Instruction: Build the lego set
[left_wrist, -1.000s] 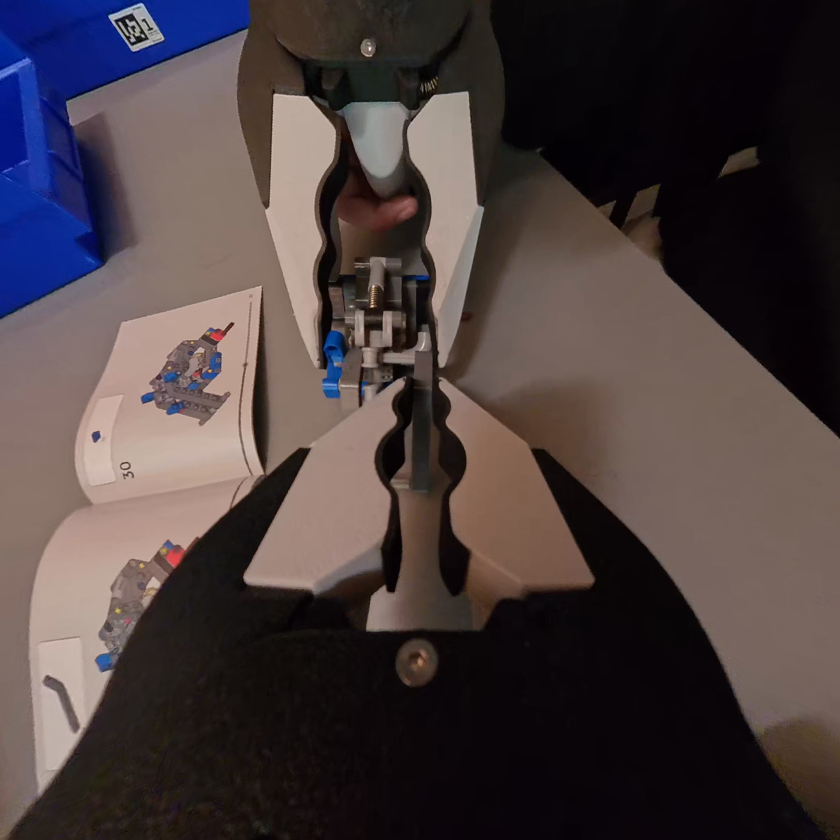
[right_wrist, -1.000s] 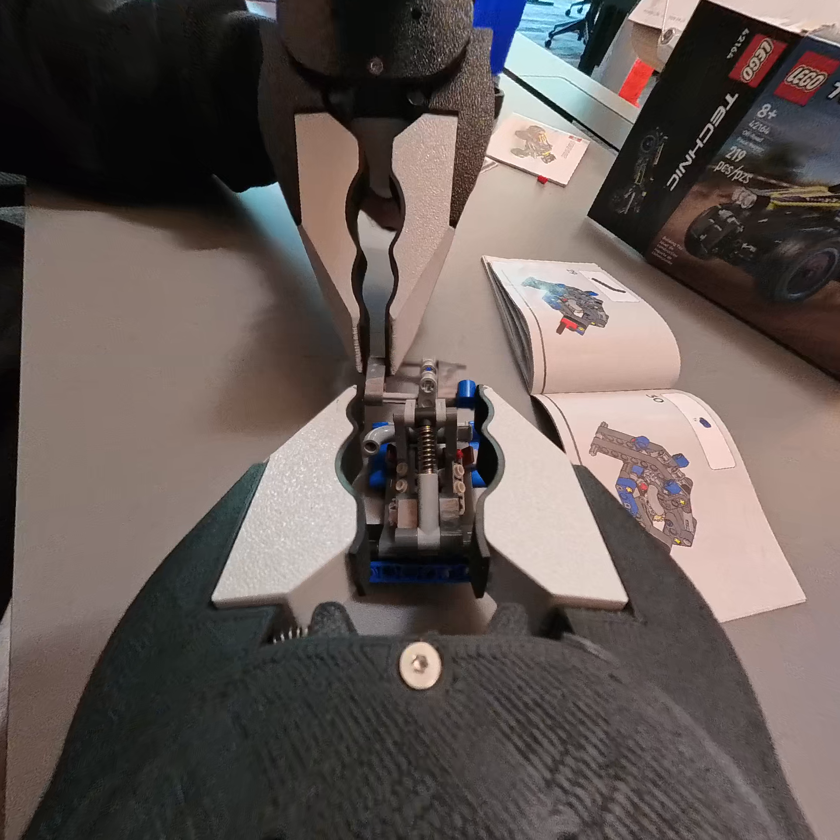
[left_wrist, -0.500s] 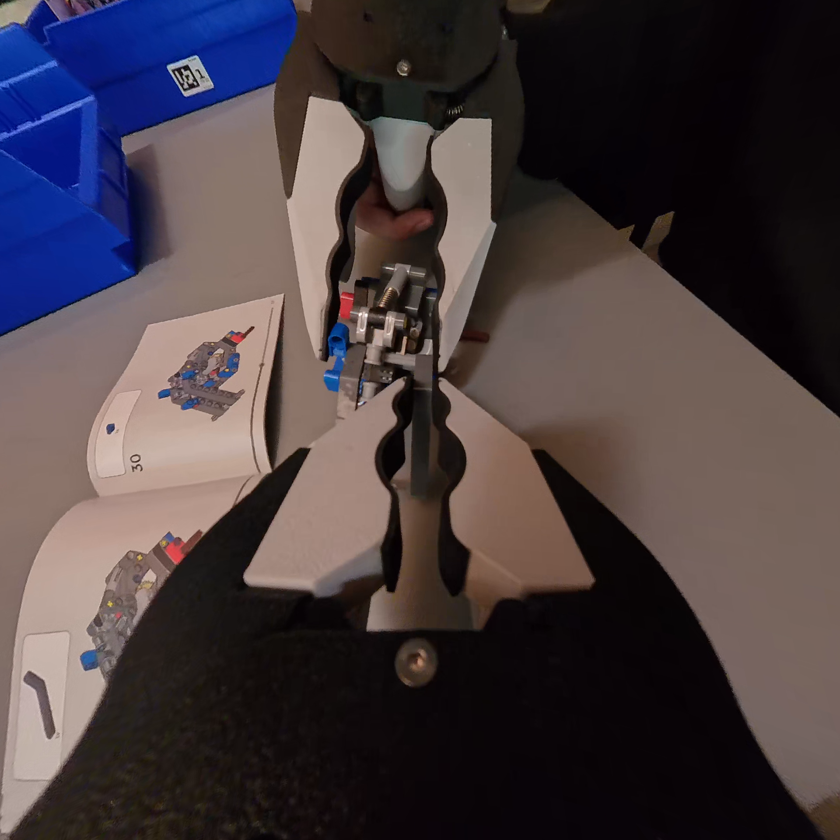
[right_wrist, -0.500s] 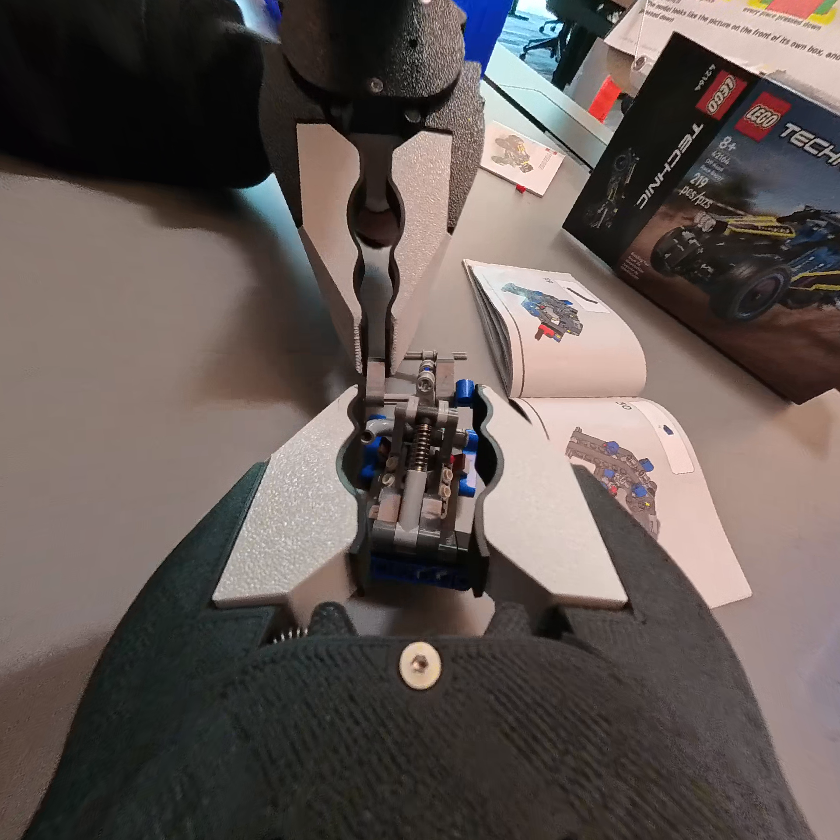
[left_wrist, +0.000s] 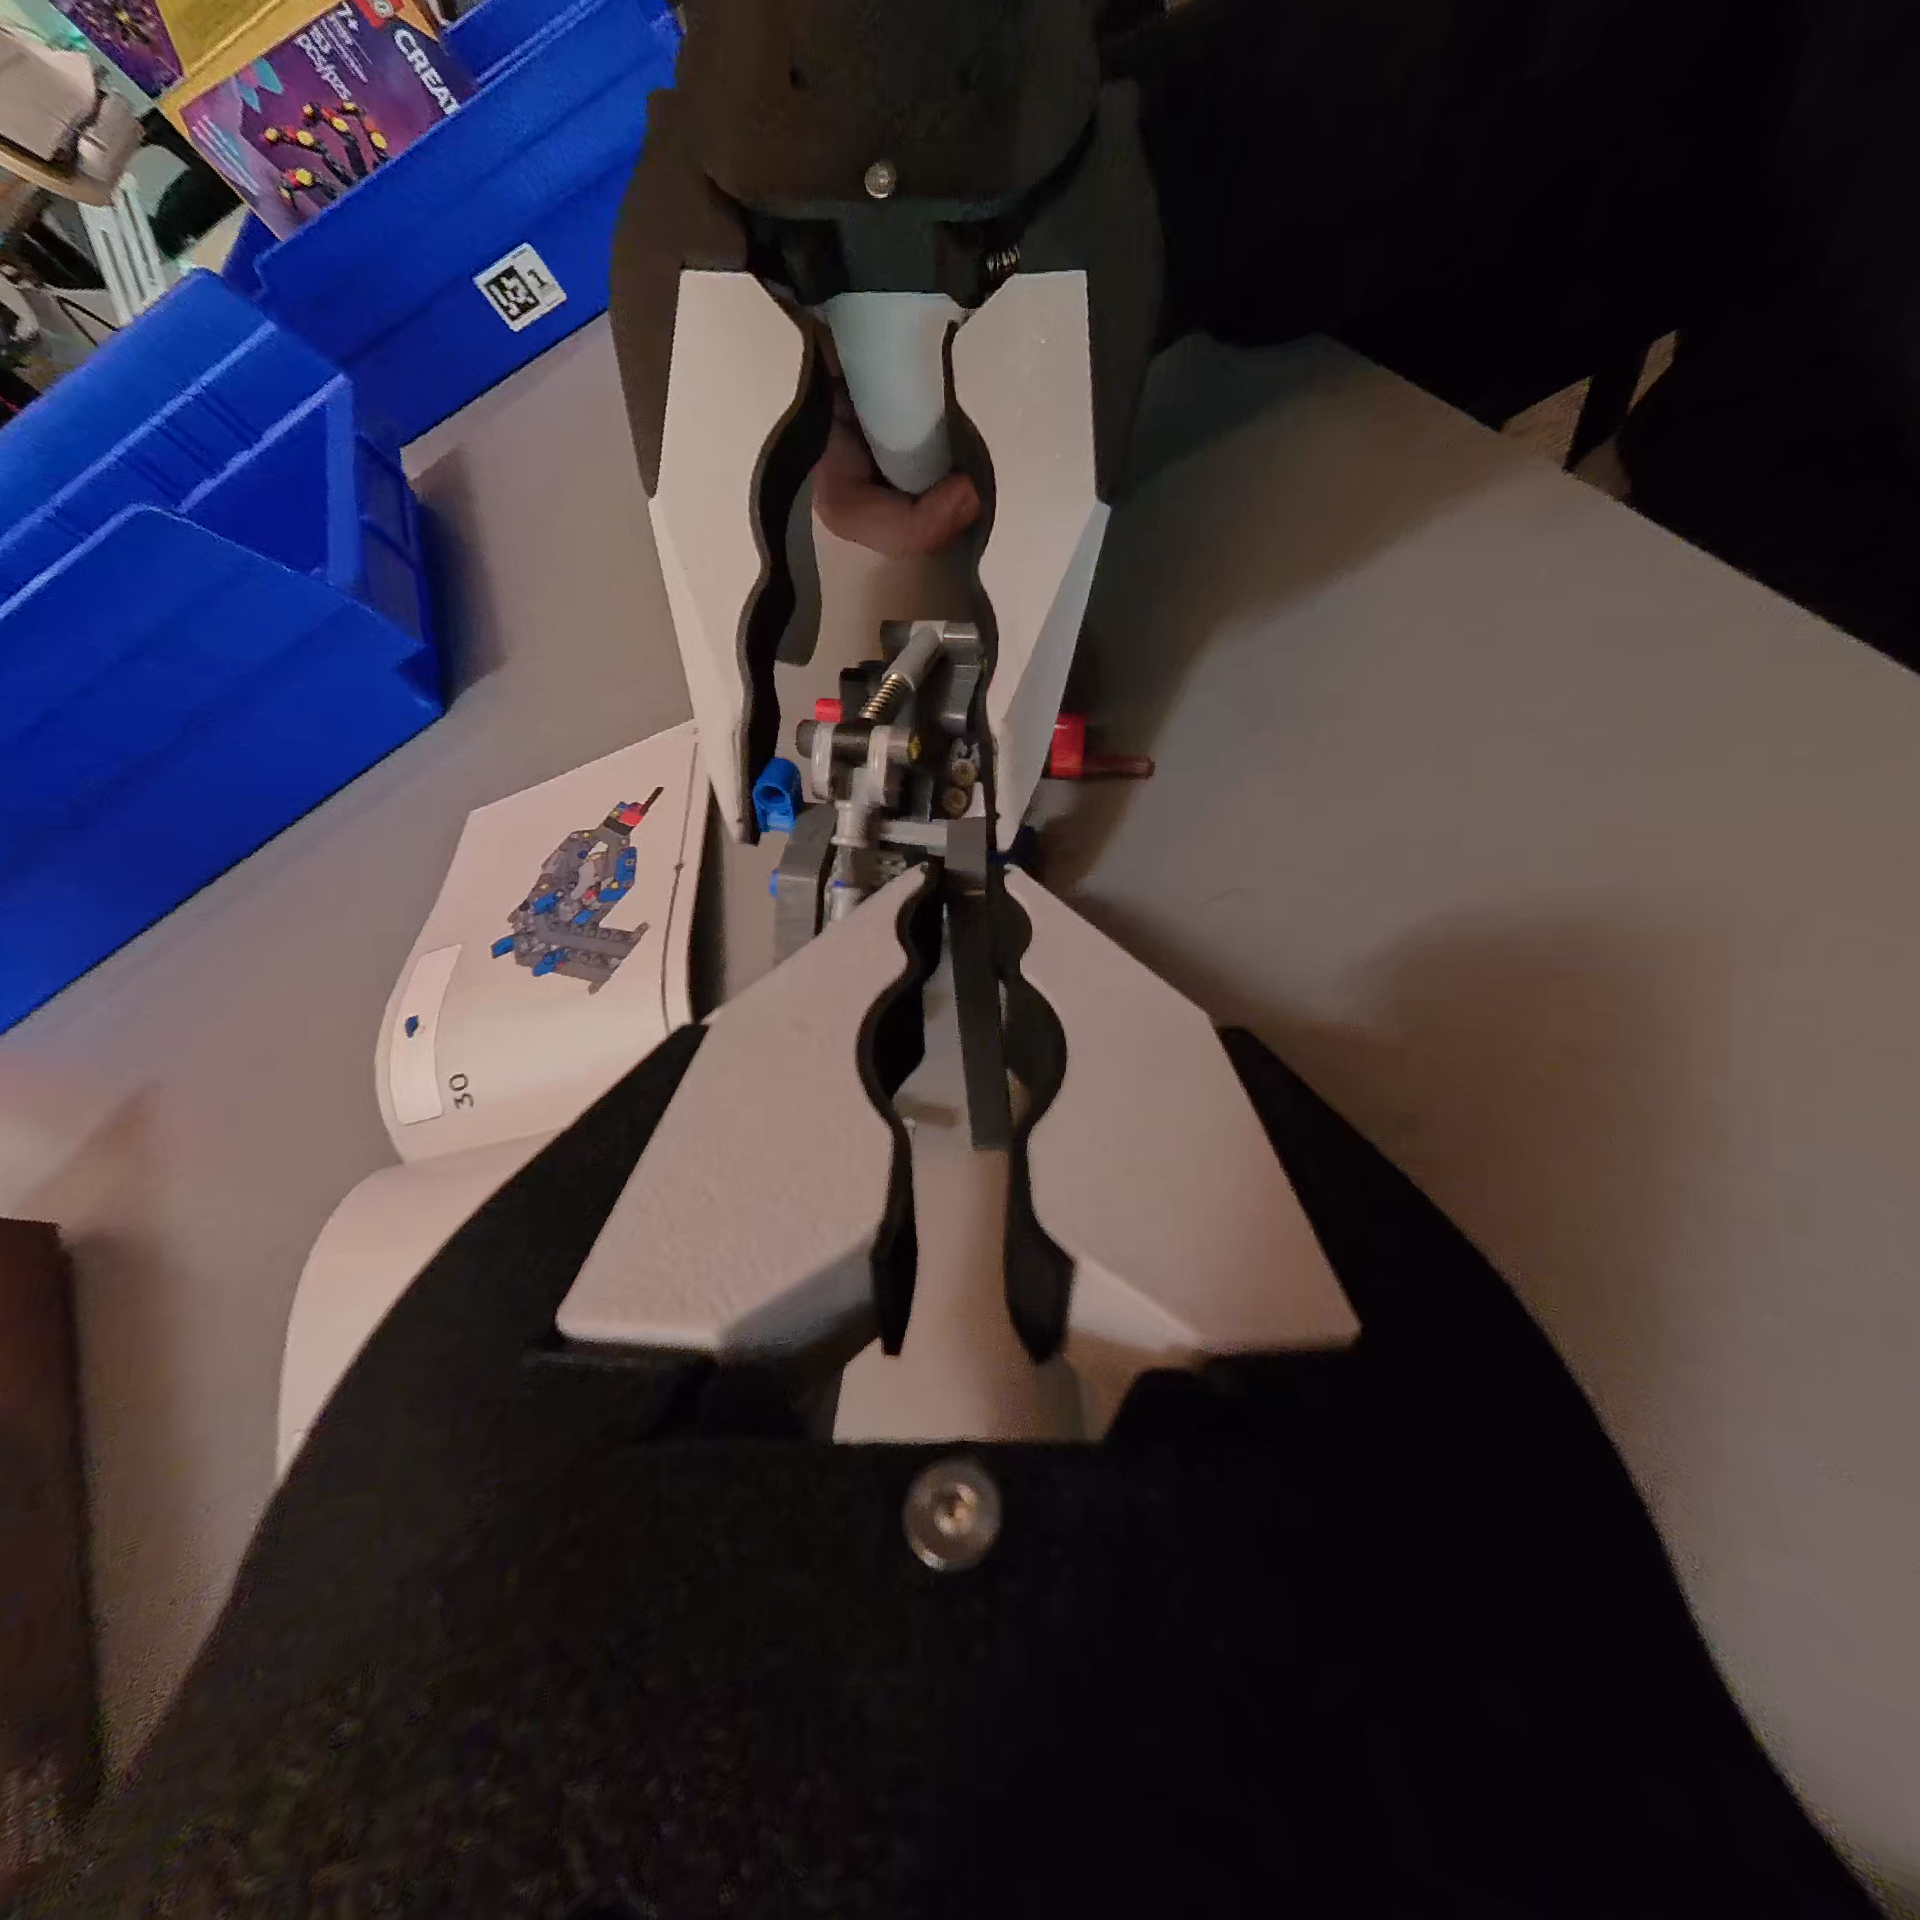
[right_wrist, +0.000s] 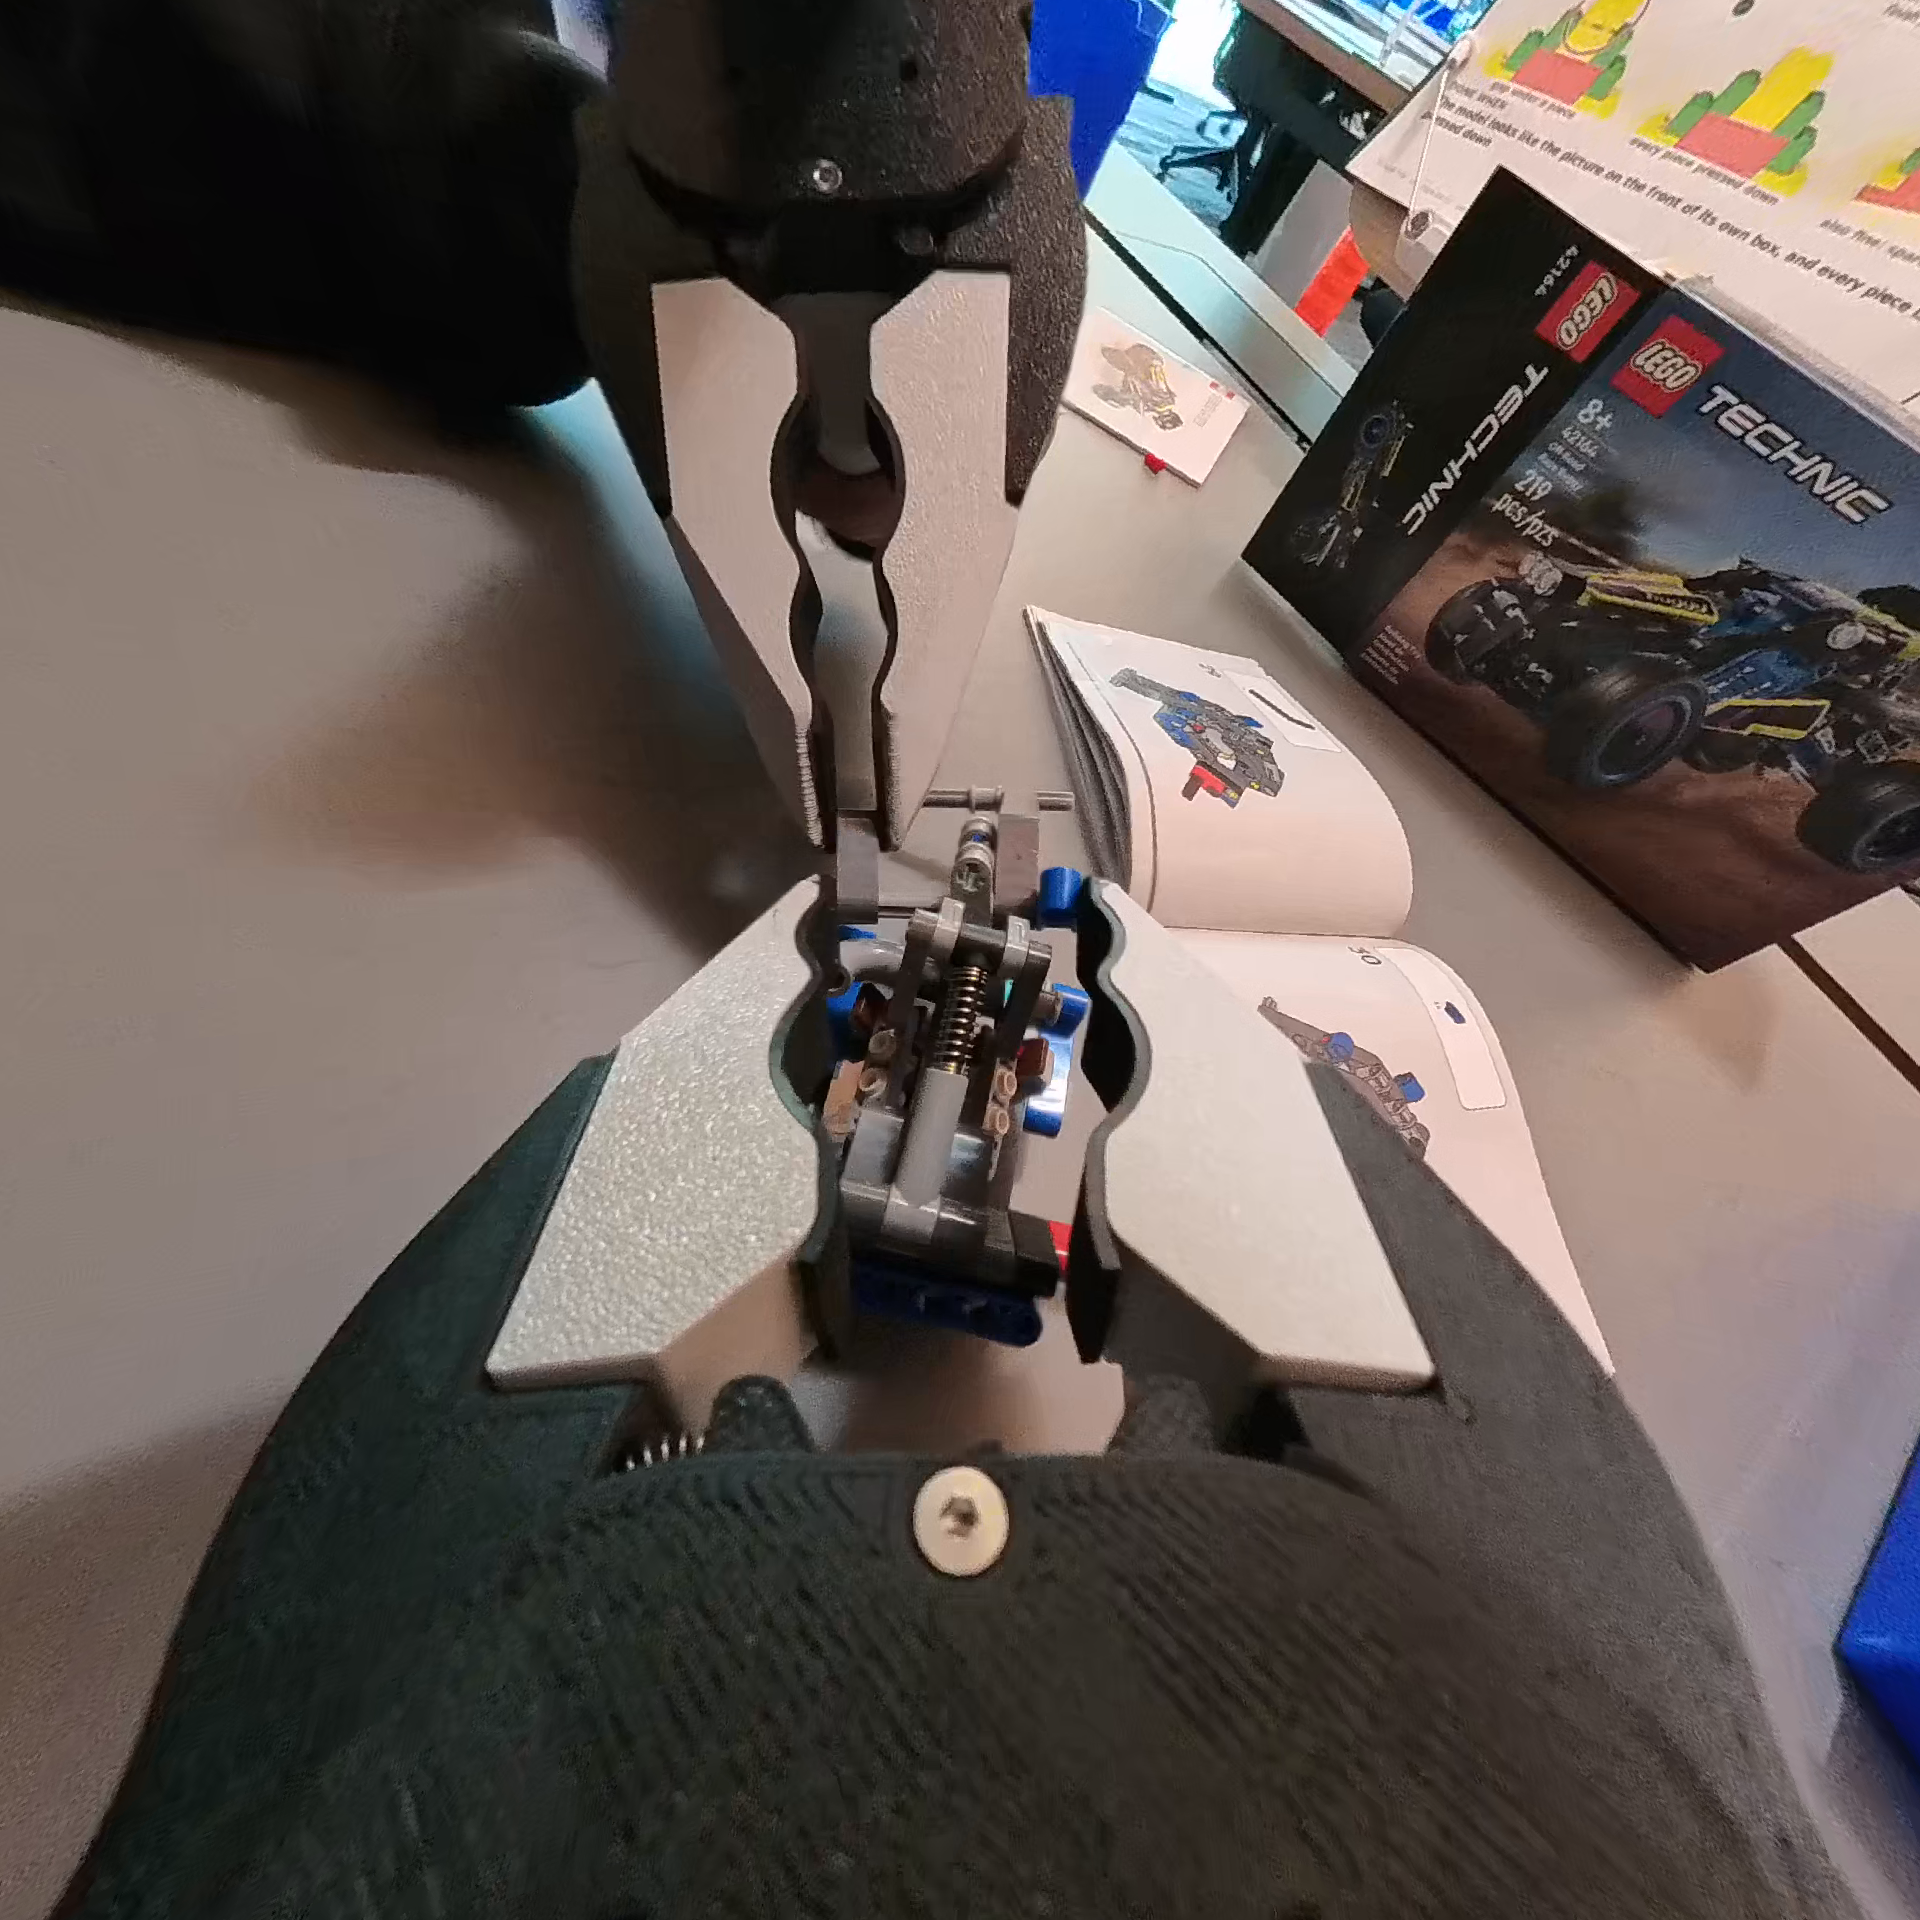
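Grey-and-blue brick assembly (right_wrist: 951, 1101) sits clamped in the right hand-held gripper (right_wrist: 951, 997); the left hand-held gripper (left_wrist: 961, 883) pinches its dark grey beam (left_wrist: 977, 997).

Grey table (right_wrist: 312, 727) under dim warm light; brighter room with office chairs (right_wrist: 1236, 145) behind

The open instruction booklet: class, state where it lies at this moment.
The open instruction booklet lies flat on the grey table, in the right wrist view just right of the right gripper, with the boxed building set behind it.
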